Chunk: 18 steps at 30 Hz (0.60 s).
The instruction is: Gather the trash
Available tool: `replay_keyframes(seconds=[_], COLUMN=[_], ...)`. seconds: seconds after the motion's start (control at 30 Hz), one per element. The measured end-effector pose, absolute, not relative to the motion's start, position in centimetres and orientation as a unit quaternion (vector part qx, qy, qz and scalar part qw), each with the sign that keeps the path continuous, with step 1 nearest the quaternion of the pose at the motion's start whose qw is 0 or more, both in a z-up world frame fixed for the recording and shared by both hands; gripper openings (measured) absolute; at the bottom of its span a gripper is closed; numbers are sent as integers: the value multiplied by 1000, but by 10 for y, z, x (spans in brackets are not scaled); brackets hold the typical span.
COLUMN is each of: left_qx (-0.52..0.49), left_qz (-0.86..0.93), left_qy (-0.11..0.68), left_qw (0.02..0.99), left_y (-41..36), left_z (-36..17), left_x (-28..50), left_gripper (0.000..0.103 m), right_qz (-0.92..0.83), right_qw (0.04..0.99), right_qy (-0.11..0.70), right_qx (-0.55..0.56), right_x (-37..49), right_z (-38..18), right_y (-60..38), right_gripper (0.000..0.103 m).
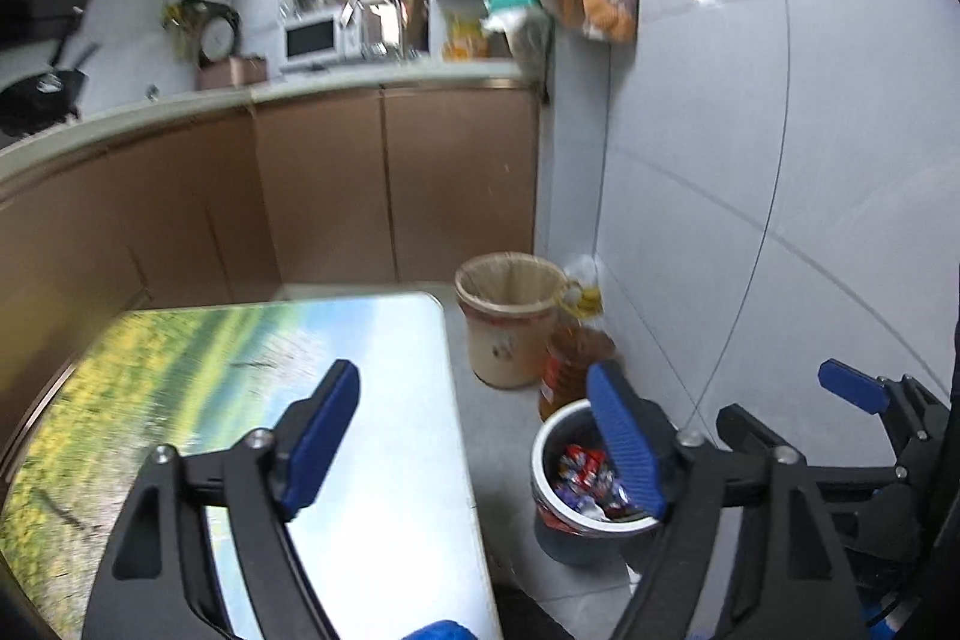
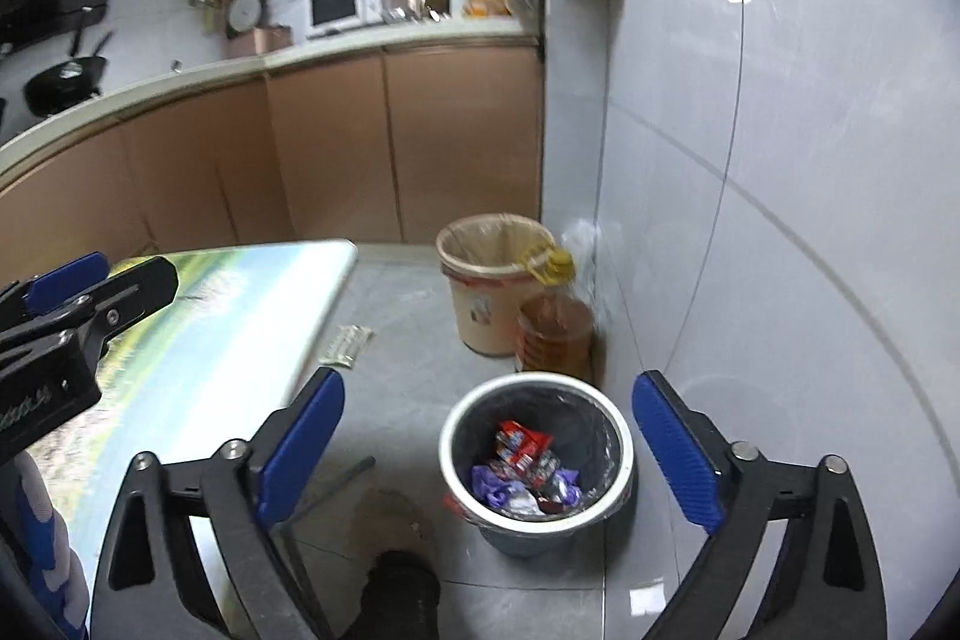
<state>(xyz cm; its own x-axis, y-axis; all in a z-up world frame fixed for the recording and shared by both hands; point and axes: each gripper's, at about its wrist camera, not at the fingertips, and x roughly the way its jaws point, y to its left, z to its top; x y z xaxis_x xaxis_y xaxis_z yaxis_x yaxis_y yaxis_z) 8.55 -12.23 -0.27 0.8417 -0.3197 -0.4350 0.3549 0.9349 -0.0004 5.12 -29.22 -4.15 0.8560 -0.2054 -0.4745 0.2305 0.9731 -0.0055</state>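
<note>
Left gripper (image 1: 474, 436): jaws stand wide apart, nothing is seen between the blue pads; it is held above the table's edge, pointing down and forward.
Right gripper (image 2: 489, 442): jaws likewise spread wide and empty; the grey bin is framed between its fingers.
Grey bin (image 2: 536, 457): stands on the floor tiles beside the table, close to the white wall; it is lined and upright.
Trash (image 2: 528, 466): red, purple and silver wrappers are seen lying inside the grey bin, below its rim.
Stray packet (image 2: 347, 343): a pale, flat packet is seen on the floor just beside the table's edge, apart from the grey bin. Its long axis runs roughly along the table edge, away from the camera.
Key relation: the stray packet lies ahead and to the left of the right gripper, lower than both. Judged from the frames, either hand could reach it; the right gripper has the clearer line.
Table (image 1: 384, 400): landscape-printed top, bare where visible.
Other floor items: a beige lined bin (image 2: 495, 280) and an oil jug (image 2: 555, 322) stand touching or nearly so, beyond the grey bin, against the wall.
View difference: the stray packet is shown only by the right wrist view; in the left wrist view that patch of floor is hidden by the table, and the grey bin is partly covered by a blue pad.
Task standing: judged nearly done, if the stray packet counts as trash.
</note>
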Motion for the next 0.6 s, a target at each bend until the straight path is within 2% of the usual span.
replay_keyframes(seconds=[0.07,0.23,0.6], left_qx=[42,31,8], left_qz=[-151,-126,-62], left_qy=[202,177,145], left_qw=[967,976,987], left_y=[-109,-82,-22], left_z=[7,24,39], left_x=[69,36,-19], left_gripper=[87,90,91], right_qz=[-106,-94,-72], right_qw=[967,974,982], right_qy=[231,205,173], right_qx=[20,10,-15], right_x=[38,11,-32], right_z=[-30,-6,13], right_y=[-282,-258,-220], right_gripper=[98,101,102])
